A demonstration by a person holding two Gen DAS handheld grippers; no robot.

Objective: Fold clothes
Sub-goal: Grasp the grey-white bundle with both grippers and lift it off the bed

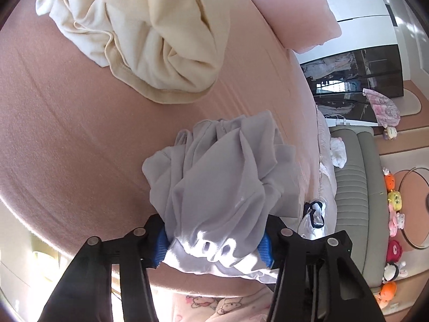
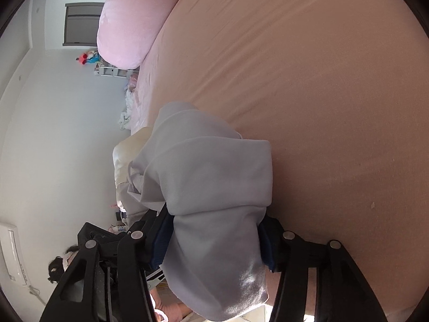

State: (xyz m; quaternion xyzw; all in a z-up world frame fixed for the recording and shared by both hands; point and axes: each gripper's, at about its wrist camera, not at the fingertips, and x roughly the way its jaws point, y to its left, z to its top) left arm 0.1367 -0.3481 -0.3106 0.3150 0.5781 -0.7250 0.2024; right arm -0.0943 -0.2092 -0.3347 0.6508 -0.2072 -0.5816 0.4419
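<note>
A light grey garment hangs bunched over the pink bed. My left gripper is shut on a thick fold of it, the cloth filling the gap between the blue pads. In the right wrist view the same grey garment is clamped by my right gripper, which is also shut on it. A crumpled cream garment lies farther up the bed, apart from both grippers; a bit of that cream garment shows behind the grey cloth.
A pink pillow lies at the head of the bed, also seen as the pink pillow. Beside the bed stand a grey sofa, plush toys and a dark cabinet. The bedsheet stretches wide and flat.
</note>
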